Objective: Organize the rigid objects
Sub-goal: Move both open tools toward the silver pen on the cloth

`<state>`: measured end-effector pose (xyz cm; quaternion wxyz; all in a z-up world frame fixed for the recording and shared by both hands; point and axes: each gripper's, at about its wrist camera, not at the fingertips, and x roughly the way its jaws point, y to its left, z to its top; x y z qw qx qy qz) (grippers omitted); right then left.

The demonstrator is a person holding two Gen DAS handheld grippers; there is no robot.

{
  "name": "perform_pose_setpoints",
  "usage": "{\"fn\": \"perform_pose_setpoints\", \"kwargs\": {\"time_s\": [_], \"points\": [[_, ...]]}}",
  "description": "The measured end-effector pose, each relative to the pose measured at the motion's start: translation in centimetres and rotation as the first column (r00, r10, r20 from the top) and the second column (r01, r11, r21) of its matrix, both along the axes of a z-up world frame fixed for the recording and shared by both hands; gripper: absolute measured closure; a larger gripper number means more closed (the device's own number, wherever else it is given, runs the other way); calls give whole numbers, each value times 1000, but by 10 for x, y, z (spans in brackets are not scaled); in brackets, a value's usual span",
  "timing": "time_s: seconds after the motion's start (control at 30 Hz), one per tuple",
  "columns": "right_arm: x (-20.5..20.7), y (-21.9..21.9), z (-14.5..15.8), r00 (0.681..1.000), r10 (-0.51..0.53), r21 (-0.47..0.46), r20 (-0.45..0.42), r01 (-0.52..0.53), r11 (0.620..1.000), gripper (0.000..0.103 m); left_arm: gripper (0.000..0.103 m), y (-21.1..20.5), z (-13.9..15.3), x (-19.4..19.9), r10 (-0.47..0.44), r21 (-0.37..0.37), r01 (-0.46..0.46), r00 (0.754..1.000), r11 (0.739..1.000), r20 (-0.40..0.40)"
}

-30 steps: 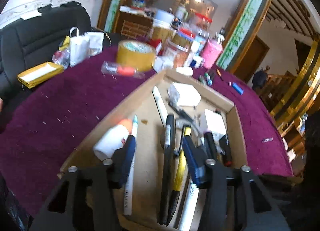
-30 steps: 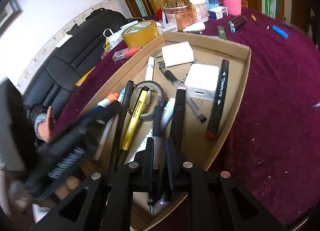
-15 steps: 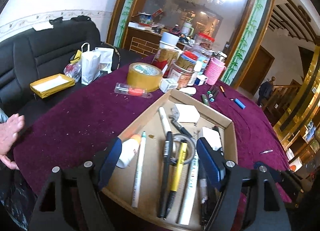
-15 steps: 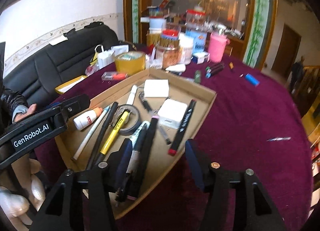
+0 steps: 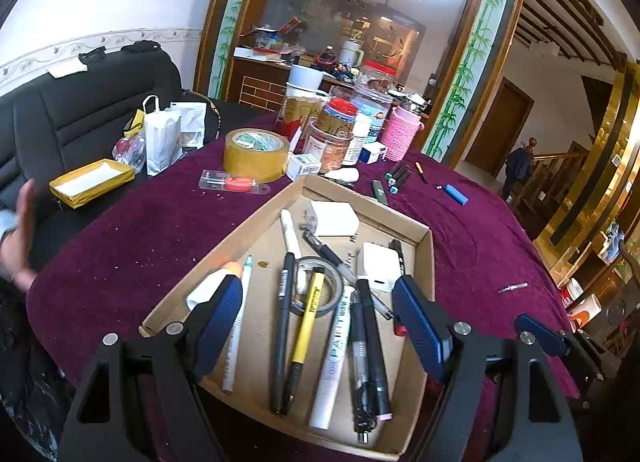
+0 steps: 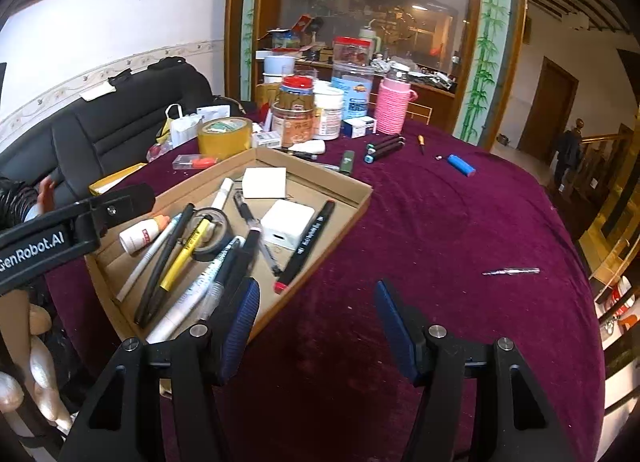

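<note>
A shallow cardboard tray sits on the purple cloth. It holds a yellow marker, a white paint marker, dark pens, a glue bottle, a white charger and a ring of black tape. My left gripper hangs open above the tray's near end, with nothing between its fingers. My right gripper is open over bare cloth just right of the tray. A blue lighter, two green-capped markers and a metal bit lie loose on the cloth.
A yellow tape roll, several jars and a pink cup crowd the table's far side. A black sofa stands at the left, and a person's hand is near it. The table edge curves away at the right.
Both grippers have lifted and drawn back from the tray. The right jaws went from shut among the dark pens to wide open, and it swung right over the cloth. The left jaws widened.
</note>
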<state>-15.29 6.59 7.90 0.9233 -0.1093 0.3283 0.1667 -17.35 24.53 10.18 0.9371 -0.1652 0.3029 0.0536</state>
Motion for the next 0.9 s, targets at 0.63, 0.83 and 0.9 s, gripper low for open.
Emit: {"fn": "perform_pose_setpoints", "kwargs": {"time_s": [0.63, 0.83, 0.9], "points": [[8, -71, -6, 995, -99, 45, -16, 100, 994, 26, 21, -71, -2, 21, -158, 57, 163, 984, 985, -82], [37, -175, -21, 951, -285, 150, -119, 301, 942, 26, 21, -126, -2, 47, -337, 55, 344, 935, 937, -115], [46, -220, -29, 916, -356, 209, -185, 391, 896, 26, 21, -153, -6, 66, -417, 22, 423, 899, 906, -137]]}}
